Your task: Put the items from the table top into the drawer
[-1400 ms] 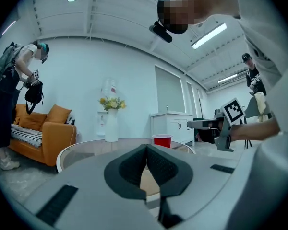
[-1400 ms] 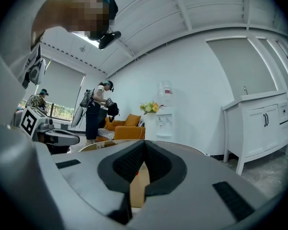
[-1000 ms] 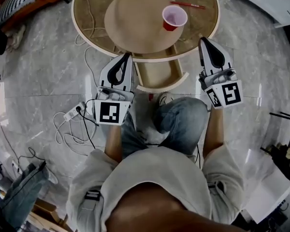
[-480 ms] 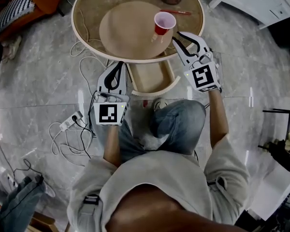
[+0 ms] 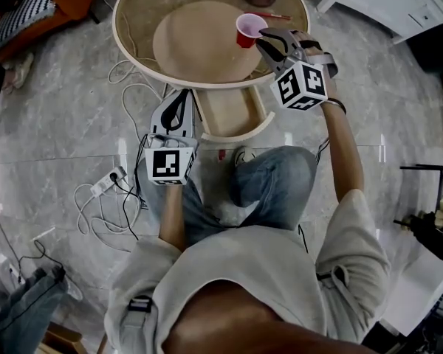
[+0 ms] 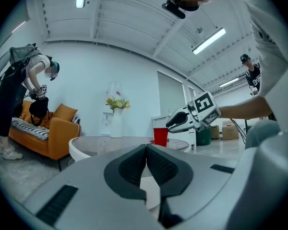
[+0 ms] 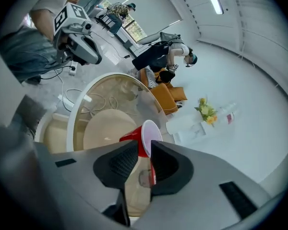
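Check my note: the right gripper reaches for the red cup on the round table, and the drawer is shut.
The head view shows the drawer open, not shut. The rest stands: the right gripper, jaws just opening, reaches for the red cup on the round table, cup at their tips, ungripped.

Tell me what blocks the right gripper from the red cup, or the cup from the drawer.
Nothing visible. The right gripper, jaws just opened, has the red cup at its tips, ungripped. The drawer stands open; the left gripper sits beside it, not over it.
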Demonstrator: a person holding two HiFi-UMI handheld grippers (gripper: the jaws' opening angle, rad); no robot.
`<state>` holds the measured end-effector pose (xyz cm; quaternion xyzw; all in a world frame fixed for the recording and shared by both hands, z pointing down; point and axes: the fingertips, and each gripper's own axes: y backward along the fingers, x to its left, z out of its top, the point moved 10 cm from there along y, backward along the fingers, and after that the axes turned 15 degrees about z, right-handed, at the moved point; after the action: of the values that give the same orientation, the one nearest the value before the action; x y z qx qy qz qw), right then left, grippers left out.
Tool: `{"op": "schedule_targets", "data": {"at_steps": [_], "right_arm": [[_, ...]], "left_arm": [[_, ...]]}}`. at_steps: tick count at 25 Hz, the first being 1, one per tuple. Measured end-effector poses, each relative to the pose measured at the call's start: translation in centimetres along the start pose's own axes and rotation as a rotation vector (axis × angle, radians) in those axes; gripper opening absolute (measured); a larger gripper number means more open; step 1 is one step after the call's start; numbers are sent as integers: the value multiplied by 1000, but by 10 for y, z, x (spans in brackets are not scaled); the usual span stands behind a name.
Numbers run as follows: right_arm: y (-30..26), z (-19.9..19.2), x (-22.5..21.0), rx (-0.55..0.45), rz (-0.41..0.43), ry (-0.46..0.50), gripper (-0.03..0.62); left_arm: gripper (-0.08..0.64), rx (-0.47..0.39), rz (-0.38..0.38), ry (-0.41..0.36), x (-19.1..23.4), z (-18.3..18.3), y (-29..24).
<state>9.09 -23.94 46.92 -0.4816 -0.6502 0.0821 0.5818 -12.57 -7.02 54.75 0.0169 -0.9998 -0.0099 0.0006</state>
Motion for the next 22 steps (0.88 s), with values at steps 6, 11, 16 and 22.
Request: {"op": "schedule_targets", "data": {"at_steps": [6,11,16,22], "right_arm": [[-2,8,-1,18,6,77,38],[16,8,1,-3,-24,43,37],[56,-11,13,47,-93,-21,37],[117,-59,34,181,-146,-147,37]], "left_arm": [[17,-12,10,11,1,1,1],[17,-23,-1,15,-1,5,1],[17,-21,-28,26,-4,3,1],[17,-19,-74,44,-15,-2,-8]]}}
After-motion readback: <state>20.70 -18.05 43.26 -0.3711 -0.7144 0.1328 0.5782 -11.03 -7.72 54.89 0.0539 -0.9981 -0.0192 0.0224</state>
